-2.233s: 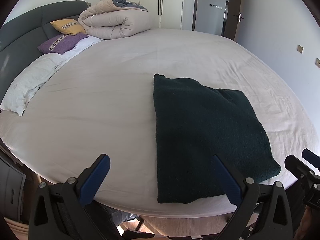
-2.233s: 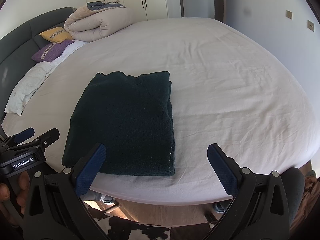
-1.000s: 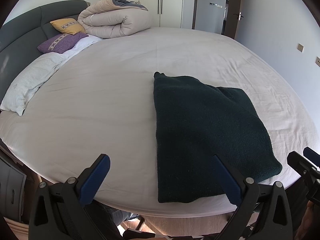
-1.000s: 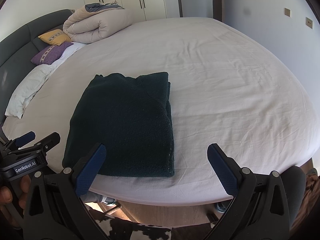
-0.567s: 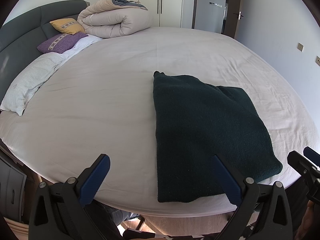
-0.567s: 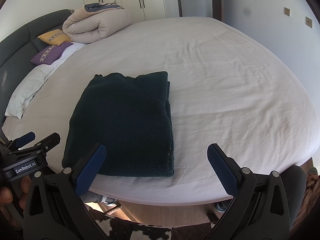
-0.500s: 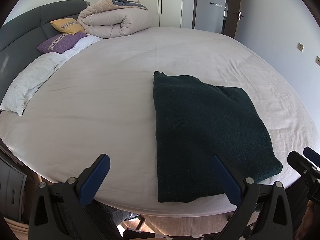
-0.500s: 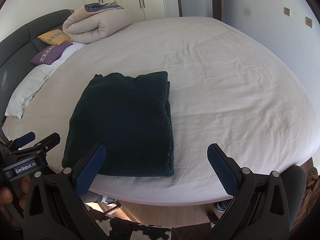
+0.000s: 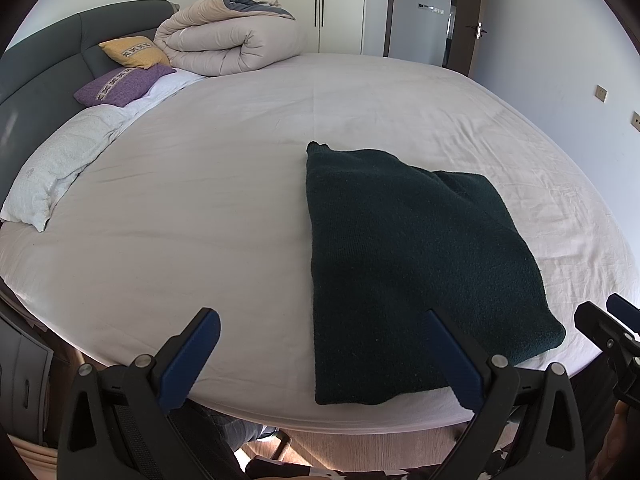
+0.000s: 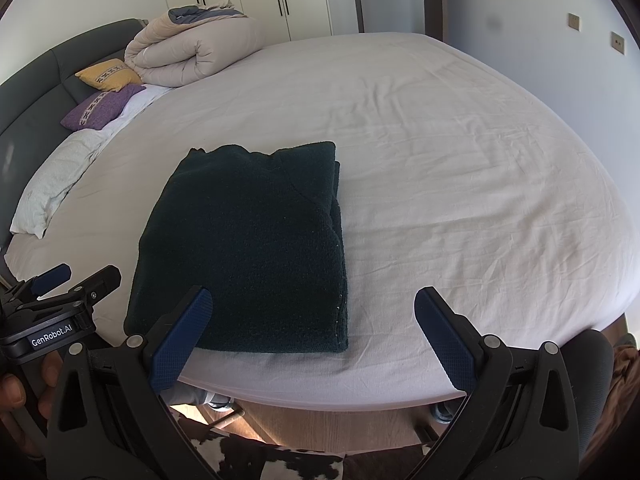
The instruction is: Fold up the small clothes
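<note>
Nearest you, your left hand-held gripper [image 9: 320,354] hangs off the foot edge of the bed [image 9: 224,200] with its blue-padded fingers [image 9: 188,360] spread wide and nothing between them. Your right hand-held gripper [image 10: 314,338] sits at the same edge, just beside the left one, its jaws equally wide apart and empty.

Just past the fingertips of both lies the dark green sweater [image 10: 248,240], resting flat on the white sheet close to the bed's foot edge. It is folded into a thick, roughly rectangular bundle with a fuzzy knit texture. Its right side shows stacked layers, one edge lying slightly inside the other, and a diagonal fold line crosses its far right corner. A small nub of fabric pokes out at the far left corner. Neither gripper touches it.

Farther up the bed, well apart from the sweater, a white pillow [image 9: 56,168] lies along the left side. Beyond it sit a purple cushion [image 9: 120,86] and a yellow cushion [image 9: 134,52] against the grey headboard [image 9: 48,52], with a rolled beige duvet [image 9: 228,42] beside them.

Compared with the earlier frames, the sweater lies unchanged and both grippers have stayed open in nearly the same place.
</note>
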The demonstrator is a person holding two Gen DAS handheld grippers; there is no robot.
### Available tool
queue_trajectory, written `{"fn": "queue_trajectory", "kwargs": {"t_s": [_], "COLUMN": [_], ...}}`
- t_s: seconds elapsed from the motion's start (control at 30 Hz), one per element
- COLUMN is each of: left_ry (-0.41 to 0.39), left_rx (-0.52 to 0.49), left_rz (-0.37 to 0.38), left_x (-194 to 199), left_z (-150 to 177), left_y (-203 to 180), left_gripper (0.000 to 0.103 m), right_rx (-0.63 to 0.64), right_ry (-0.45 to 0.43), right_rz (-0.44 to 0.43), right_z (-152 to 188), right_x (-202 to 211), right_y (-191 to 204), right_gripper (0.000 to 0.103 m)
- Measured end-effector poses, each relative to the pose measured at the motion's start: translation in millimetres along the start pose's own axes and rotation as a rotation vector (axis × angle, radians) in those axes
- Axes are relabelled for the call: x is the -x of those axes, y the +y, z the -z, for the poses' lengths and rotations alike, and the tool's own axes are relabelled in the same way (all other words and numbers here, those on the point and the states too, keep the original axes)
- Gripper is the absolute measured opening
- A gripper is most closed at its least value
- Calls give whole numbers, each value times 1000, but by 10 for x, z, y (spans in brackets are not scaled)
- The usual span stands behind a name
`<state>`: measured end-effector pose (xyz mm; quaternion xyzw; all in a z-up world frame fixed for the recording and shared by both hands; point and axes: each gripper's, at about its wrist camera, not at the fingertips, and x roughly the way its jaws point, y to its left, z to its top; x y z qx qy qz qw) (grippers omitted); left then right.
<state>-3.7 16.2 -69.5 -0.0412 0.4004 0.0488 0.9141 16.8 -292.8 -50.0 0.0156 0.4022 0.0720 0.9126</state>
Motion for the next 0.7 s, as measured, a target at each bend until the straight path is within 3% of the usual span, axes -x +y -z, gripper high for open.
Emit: {"fn": "queue_trajectory", "kwargs": {"t_s": [0.7], "left_ry": [3], "left_rx": [-11], "left_rz": [5], "left_x": [-51], "left_z": [15], "left_y": [44], "left_gripper": [103], "right_rx": [-12], "right_ry": [8], "right_rz": [1], "right_z": [69], "right_x": [3], "right_y": [75], "right_gripper": [103]}}
